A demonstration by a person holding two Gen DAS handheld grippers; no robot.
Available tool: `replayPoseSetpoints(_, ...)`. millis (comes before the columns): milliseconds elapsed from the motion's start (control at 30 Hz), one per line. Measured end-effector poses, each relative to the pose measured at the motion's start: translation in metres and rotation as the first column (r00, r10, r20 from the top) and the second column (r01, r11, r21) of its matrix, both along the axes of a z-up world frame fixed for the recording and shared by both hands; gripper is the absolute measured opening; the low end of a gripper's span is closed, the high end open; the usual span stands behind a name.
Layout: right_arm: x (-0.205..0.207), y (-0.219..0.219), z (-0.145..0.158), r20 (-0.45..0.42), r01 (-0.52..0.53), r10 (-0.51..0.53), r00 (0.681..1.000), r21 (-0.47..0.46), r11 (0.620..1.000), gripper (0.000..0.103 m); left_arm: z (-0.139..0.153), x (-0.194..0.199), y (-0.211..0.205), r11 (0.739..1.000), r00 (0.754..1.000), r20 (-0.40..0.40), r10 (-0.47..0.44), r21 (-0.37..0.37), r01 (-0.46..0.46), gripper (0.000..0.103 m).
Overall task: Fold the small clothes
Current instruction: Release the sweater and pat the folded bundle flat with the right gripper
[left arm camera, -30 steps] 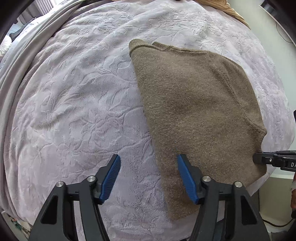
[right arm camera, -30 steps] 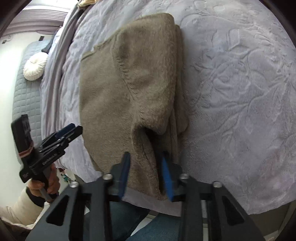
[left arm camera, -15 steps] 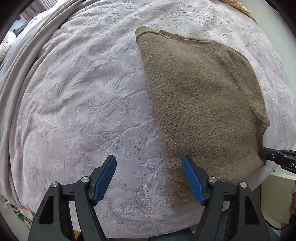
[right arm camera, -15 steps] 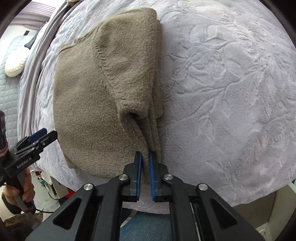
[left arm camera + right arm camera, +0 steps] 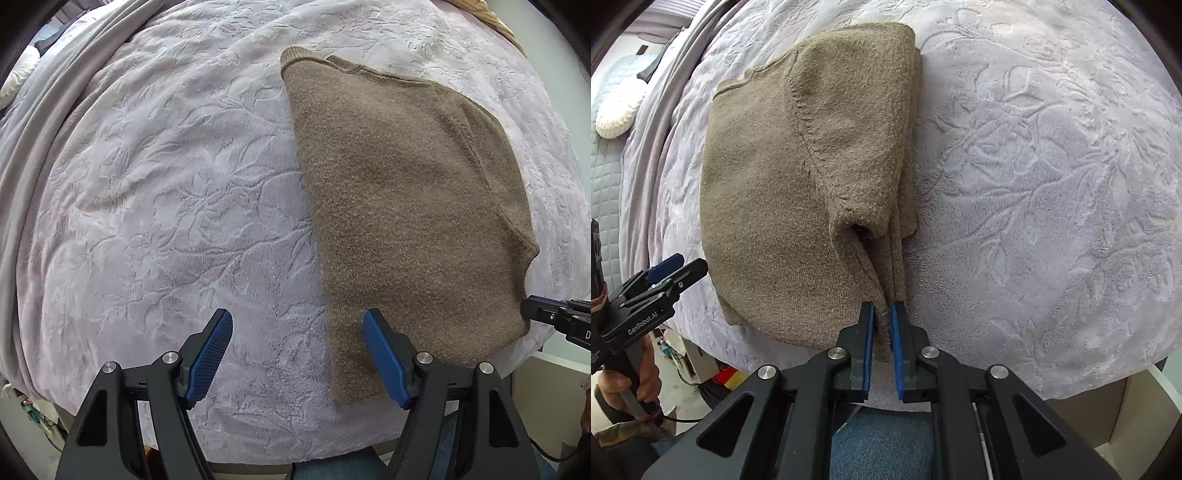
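My right gripper (image 5: pixel 882 325) clamps the brown sweater (image 5: pixel 798 177) at its near hem corner to lift it for folding, while my left gripper (image 5: pixel 297 350) hovers wide and empty above the opposite corner, ready to pinch.

Bed with lilac leaf-embossed blanket (image 5: pixel 155 206), grey sheet (image 5: pixel 48 122) along its edge. Quilted grey headboard (image 5: pixel 605 166), white round cushion (image 5: pixel 618 110). Daylight.

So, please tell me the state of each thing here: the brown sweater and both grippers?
Brown sweater: folded, lying on the lilac blanket, near edge pinched.
Right gripper: shut on the sweater's near edge.
Left gripper: open, holding nothing, above the sweater's left edge.
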State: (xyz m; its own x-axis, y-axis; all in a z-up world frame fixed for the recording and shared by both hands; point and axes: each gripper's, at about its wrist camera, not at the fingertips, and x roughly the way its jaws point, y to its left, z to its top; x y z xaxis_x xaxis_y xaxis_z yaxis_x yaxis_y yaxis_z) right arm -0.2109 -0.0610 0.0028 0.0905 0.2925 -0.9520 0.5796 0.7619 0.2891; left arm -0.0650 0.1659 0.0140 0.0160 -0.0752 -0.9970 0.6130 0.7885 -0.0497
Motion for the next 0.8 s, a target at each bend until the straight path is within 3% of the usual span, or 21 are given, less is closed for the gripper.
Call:
replayPoseSetpoints(100, -0.002, -0.001, 0.004, 0.003, 0.009, -0.009, 1.000, -0.013, 1.000, 0.011, 0.000, 0.001, -0.001, 1.000, 1.000, -0.001, -0.002, 0.009, 0.002, 0.075)
replayPoseSetpoints(200, -0.001, -0.002, 0.019, 0.060, 0.027, -0.024, 0.998, -0.050, 0.998, 0.011, -0.001, 0.000, -0.003, 1.000, 1.000, -0.003, -0.004, 0.014, 0.004, 0.075)
replayPoseSetpoints(333, 0.021, 0.006, 0.036, 0.134, -0.019, 0.037, 0.990, -0.133, 0.991, 0.011, -0.003, 0.000, -0.005, 1.000, 1.000, -0.006, -0.003, 0.024, 0.004, 0.075)
replayPoseSetpoints(500, 0.055, 0.013, 0.008, 0.068, -0.105, 0.121, 0.990, -0.202, 0.974, 0.010, -0.003, 0.005, -0.009, 0.999, 1.000, -0.012, -0.004, 0.036, 0.005, 0.075)
replayPoseSetpoints(600, 0.059, 0.006, -0.014, 0.014, -0.101, 0.105, 0.994, -0.167, 0.981, 0.010, -0.001, 0.007, -0.013, 0.999, 1.000, -0.014, -0.008, 0.041, 0.009, 0.075)
replayPoseSetpoints(800, 0.050, -0.001, 0.019, 0.067, -0.043, 0.051, 0.997, -0.116, 0.992, 0.011, 0.014, 0.015, -0.017, 1.000, 1.000, -0.002, 0.011, 0.015, -0.011, 0.075)
